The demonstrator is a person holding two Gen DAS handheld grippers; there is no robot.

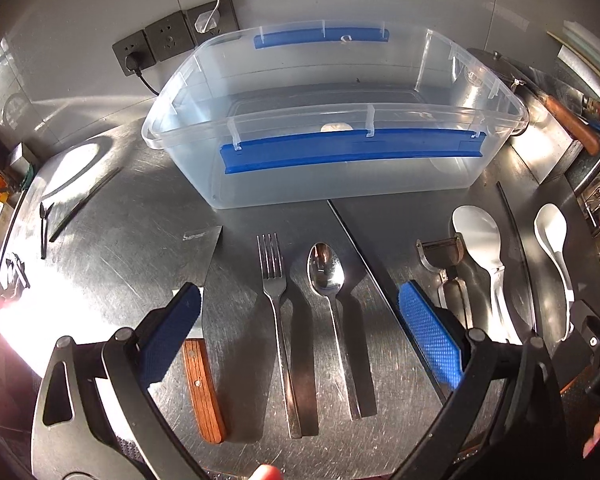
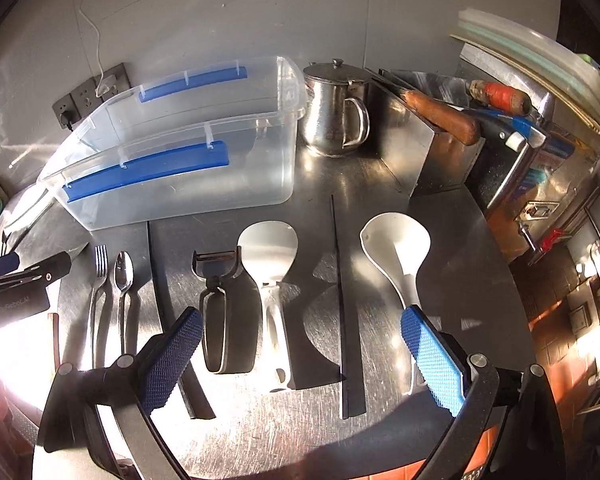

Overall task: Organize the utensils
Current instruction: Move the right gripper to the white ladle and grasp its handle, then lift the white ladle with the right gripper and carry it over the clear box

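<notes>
a steel counter (image 1: 132, 216) in hard sunlight, seen from two hand-held grippers hovering just above it. at the back stands a clear plastic bin (image 1: 336, 120) with blue latches on its long sides, nothing visible inside it.

in front of the bin, the utensils lie in a row on the counter, handles pointing toward the viewer. from left to right: a knife (image 1: 204, 392) with a wooden handle, a fork (image 1: 276, 304), a metal spoon (image 1: 330, 292), a peeler (image 2: 216, 304), a white rice paddle (image 2: 272, 264) and a white ladle (image 2: 398, 256). all lie apart from one another, each casting a long dark shadow.

the left gripper (image 1: 300, 344) hangs over the fork and spoon, its blue-padded fingers spread wide with nothing between them; the knife handle lies just under its left finger. whether that finger touches the knife cannot be told.

the right gripper (image 2: 300, 356) hangs over the peeler and rice paddle, jaws likewise wide apart and holding nothing. the ladle's handle runs down behind its right finger.

behind, to the right of the bin, a lidded steel jug (image 2: 336, 108) stands beside a steel box (image 2: 412, 152) holding tools with wooden handles. wall sockets (image 1: 172, 36) sit on the wall behind the bin.
</notes>
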